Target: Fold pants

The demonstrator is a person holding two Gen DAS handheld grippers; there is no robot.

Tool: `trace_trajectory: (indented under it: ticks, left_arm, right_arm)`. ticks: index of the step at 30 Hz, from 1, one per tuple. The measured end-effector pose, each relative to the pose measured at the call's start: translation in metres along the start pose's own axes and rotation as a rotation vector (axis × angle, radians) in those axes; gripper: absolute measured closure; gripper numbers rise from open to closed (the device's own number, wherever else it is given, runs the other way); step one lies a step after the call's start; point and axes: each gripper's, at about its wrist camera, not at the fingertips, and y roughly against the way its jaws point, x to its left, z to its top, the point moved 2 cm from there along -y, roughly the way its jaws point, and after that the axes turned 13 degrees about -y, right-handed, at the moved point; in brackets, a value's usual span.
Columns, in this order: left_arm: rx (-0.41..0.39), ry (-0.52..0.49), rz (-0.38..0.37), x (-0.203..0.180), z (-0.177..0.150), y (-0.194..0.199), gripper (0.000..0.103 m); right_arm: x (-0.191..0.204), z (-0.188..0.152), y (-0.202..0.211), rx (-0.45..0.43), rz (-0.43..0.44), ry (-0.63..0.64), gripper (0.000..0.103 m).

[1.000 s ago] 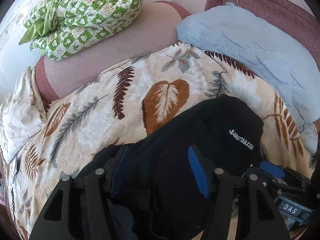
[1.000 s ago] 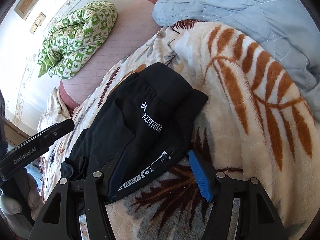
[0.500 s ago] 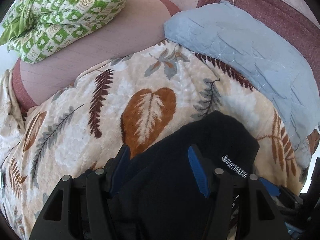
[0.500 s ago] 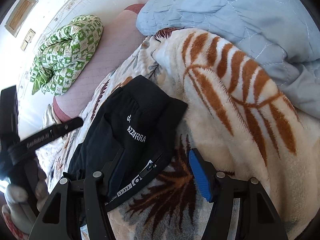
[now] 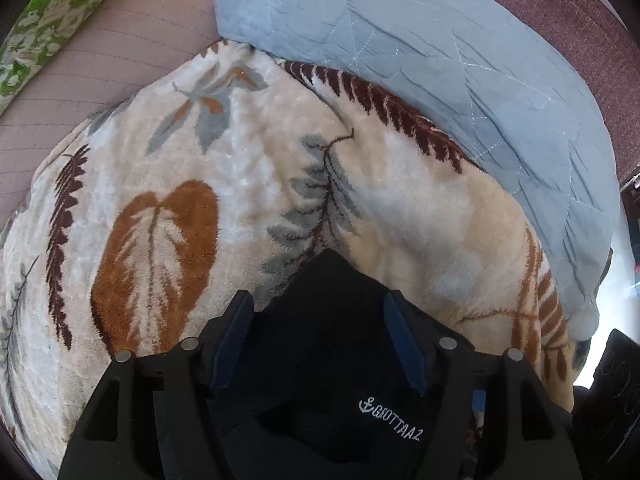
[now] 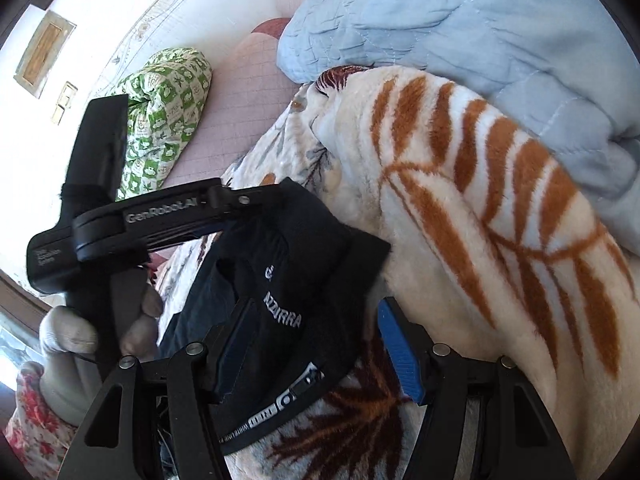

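Note:
Black pants (image 5: 332, 344) with white lettering lie folded into a compact bundle on a leaf-print blanket (image 5: 248, 184). My left gripper (image 5: 320, 332) is open, its blue-padded fingers on either side of the bundle's far end. In the right wrist view the pants (image 6: 296, 264) show a zip and a reflective strip at the near edge. My right gripper (image 6: 316, 340) is open over that near corner. The left gripper's body (image 6: 152, 216) rests on the bundle's left side.
A light blue quilt (image 5: 440, 64) lies along the blanket's far right. A green checked duvet (image 6: 164, 104) sits rolled on the pink mattress (image 5: 132, 40) at the back left. A gloved hand (image 6: 72, 332) holds the left gripper's handle.
My left gripper has moved forward and right over the pants, so less of the bundle shows ahead of it. The right gripper has moved closer. Both stay open.

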Motion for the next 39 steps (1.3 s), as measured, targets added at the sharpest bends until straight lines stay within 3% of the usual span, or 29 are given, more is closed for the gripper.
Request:
trace_trajectory:
  ticks: [5,8,10,11,12,13,15,19,29,39]
  left_arm:
    - [0.049,-0.033,0.025,-0.002,0.008,-0.015,0.029]
    - [0.094,-0.069,0.051,-0.011,0.011,-0.024,0.031]
    - [0.109,-0.117,0.081,-0.023,0.011,-0.026,0.049]
    - [0.099,-0.148,0.097,-0.029,0.011,-0.023,0.064]
    - [0.087,-0.168,0.112,-0.033,0.011,-0.019,0.074]
    - [0.077,-0.178,0.122,-0.036,0.010,-0.014,0.078]
    - [0.051,-0.167,0.116,-0.034,0.008,-0.002,0.086]
    - [-0.013,-0.111,0.083,-0.026,0.006,0.023,0.088]
    - [-0.196,0.015,0.032,-0.016,-0.032,0.111,0.089]
    - [-0.300,0.214,0.029,0.049,-0.136,0.189,0.089]
  right_arm:
    - [0.009,0.001,-0.012,-0.013,-0.009,0.046,0.031]
    - [0.011,0.002,-0.016,-0.022,0.002,0.054,0.029]
    - [0.013,0.002,-0.017,-0.020,0.010,0.066,0.028]
    - [0.014,0.003,-0.017,-0.017,0.011,0.067,0.030]
    - [0.014,0.004,-0.016,-0.016,0.012,0.061,0.042]
    - [0.012,0.006,-0.017,-0.006,0.015,0.046,0.064]
    - [0.004,0.010,-0.018,0.032,0.056,-0.024,0.070]
    - [0.007,0.013,-0.012,0.059,0.120,-0.053,0.077]
    - [0.062,-0.008,0.025,0.071,0.219,0.140,0.082]
    - [0.143,-0.066,0.039,0.215,0.292,0.360,0.083]
